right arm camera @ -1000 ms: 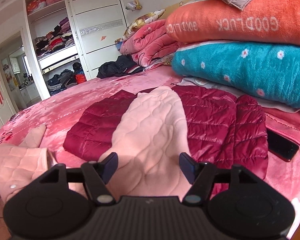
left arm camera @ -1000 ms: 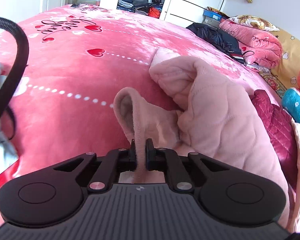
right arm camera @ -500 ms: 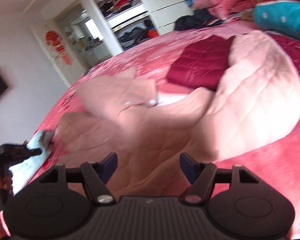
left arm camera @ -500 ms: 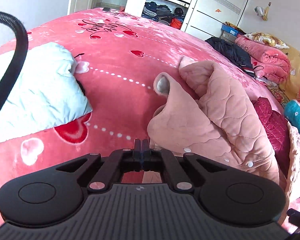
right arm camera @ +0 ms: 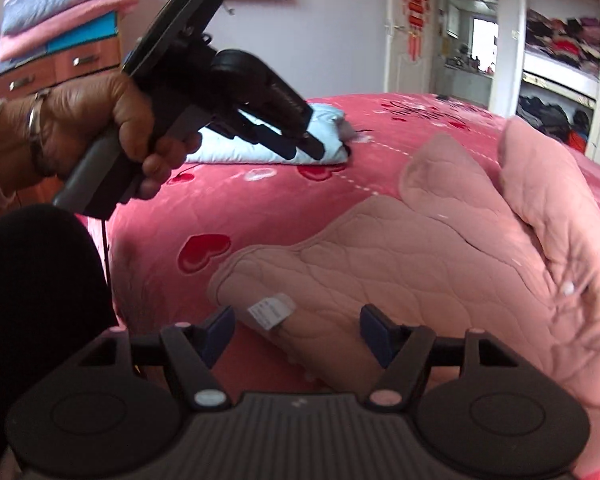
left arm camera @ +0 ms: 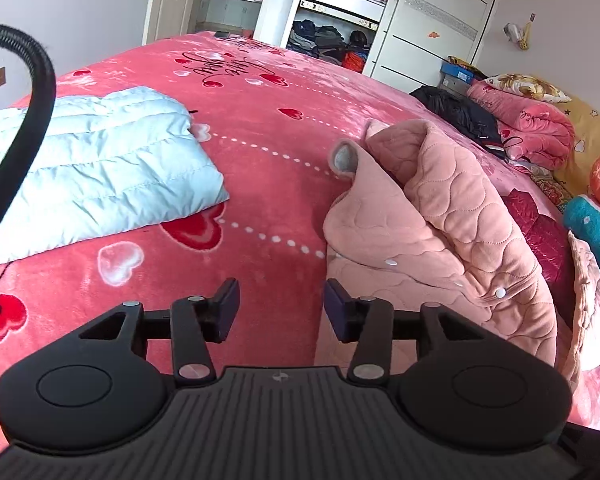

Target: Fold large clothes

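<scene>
My left claw (left arm camera: 281, 304) has just been opening and now stands at a middling gap with nothing between the pads; through the gap I see only the red bedspread (left arm camera: 260, 184). The edge of the pink quilted coat (left arm camera: 440, 240) lies just to the right of its right finger (left arm camera: 338, 312), close by, though I cannot tell if it touches. From the right wrist view I see that same claw (right arm camera: 300, 142) in the air above the bed, gripped by a hand (right arm camera: 100, 128) with a bracelet at the wrist, its fingers pointing toward the light blue jacket (right arm camera: 268, 148).

My right claw (right arm camera: 298, 334) is wide and holds nothing. It hovers over the near hem of the coat (right arm camera: 420, 264), and a white label (right arm camera: 270, 310) on the hem sits between the pads without either one pressing on it.

The coat is bunched in a heap on the bedspread, a sleeve cuff (left arm camera: 344, 158) sticking up at its far end and white snaps (left arm camera: 500, 292) along one edge. The blue jacket (left arm camera: 92, 168) lies folded flat to the left, well apart from the coat. Beyond the coat, on the right, I see a dark red padded garment (left arm camera: 540, 236), and stacked blankets (left arm camera: 596, 216) at the picture's edge. An open wardrobe (left arm camera: 340, 12) stands at the far wall.
</scene>
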